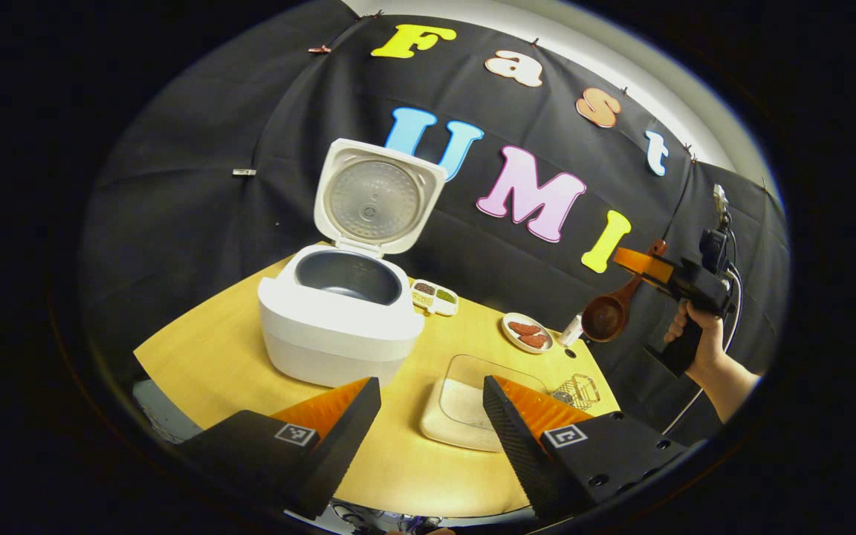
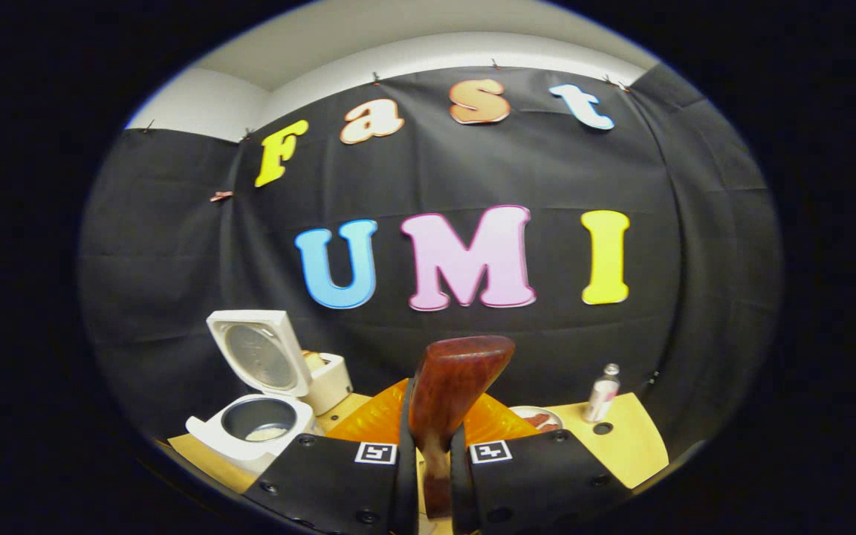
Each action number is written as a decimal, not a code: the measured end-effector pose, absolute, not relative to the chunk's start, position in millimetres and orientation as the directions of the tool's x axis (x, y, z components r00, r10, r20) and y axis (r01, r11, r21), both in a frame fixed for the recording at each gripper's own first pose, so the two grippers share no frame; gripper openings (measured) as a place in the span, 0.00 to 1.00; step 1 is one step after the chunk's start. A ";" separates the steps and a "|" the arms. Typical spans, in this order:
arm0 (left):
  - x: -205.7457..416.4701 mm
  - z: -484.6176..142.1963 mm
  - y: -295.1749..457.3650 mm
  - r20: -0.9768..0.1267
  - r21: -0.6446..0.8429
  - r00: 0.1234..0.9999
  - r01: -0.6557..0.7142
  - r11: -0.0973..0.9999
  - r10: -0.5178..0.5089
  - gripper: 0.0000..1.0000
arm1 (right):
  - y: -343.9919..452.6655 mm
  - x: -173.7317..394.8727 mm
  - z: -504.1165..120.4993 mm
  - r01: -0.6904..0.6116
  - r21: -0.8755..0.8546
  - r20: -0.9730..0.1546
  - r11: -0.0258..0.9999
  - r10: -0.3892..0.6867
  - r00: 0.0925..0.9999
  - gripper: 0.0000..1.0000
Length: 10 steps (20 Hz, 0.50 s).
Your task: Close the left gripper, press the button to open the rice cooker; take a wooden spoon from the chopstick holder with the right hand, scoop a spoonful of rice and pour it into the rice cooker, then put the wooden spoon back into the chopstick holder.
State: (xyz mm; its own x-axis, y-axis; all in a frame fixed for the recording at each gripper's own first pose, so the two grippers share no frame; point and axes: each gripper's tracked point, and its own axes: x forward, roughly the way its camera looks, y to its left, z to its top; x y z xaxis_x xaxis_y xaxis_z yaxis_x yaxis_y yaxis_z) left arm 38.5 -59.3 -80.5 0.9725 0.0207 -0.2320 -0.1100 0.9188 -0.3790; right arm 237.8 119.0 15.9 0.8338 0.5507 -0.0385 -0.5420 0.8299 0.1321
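Wooden spoon [image 2: 449,390] first: in the right gripper view its handle runs up between the right gripper [image 2: 428,475]'s two fingers, which are clamped on it from both sides, and its bowl stands above them, facing away. Beyond those fingers, on the left, the rice cooker [image 2: 250,431] sits with its lid [image 2: 258,353] raised and a little pale rice at the bottom of the inner pot. To the right stand a small bottle [image 2: 602,394] and, just beside the fingers, a plate [image 2: 543,420] on the wooden table [image 2: 628,446].

In the left gripper view the left gripper [image 1: 432,427] is nearest, its fingers spread apart with nothing between them, hovering over the table's front edge. Just past its right finger lies a clear glass dish of rice [image 1: 465,397] on a pale board, a small wire rack [image 1: 576,390] beside it. The rice cooker stands farther back on the left, lid upright. Behind it is a compartmented seasoning tray [image 1: 435,297], then an oval plate with reddish pieces. At the right, a hand [image 1: 695,334] holds the right gripper in the air above the table's right end, the spoon's bowl hanging downward-left.
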 end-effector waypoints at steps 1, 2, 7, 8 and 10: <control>40.8 -77.4 -66.2 -0.232 -0.376 0.973 -0.107 0.920 0.018 0.96 | 100.2 246.7 11.2 -0.517 0.151 -0.046 0.842 0.529 0.848 0.21; 43.5 -74.8 -72.0 -0.231 -0.369 0.973 -0.108 0.923 0.021 0.95 | 85.0 253.8 4.9 -0.496 0.172 -0.059 0.851 0.511 0.857 0.21; 50.8 -69.9 -87.1 -0.238 -0.344 0.970 -0.142 0.928 0.060 0.95 | 26.8 287.8 -48.1 -0.390 0.249 -0.158 0.886 0.435 0.886 0.21; 51.9 -71.0 -88.1 -0.244 -0.341 0.967 -0.153 0.927 0.070 0.95 | 18.8 292.6 -60.5 -0.374 0.242 -0.179 0.895 0.420 0.890 0.21; 54.7 -72.3 -90.2 -0.259 -0.335 0.962 -0.176 0.926 0.090 0.95 | 5.4 302.4 -82.2 -0.353 0.232 -0.207 0.906 0.401 0.892 0.21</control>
State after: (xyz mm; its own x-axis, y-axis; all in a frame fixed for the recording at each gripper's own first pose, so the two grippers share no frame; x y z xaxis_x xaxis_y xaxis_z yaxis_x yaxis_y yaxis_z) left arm 54.7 -90.2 -72.3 0.9617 0.0897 -0.2589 -0.1764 0.9256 -0.3348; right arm 302.4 5.4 -82.2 0.8923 0.4010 -0.2074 -0.3532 0.9062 0.2325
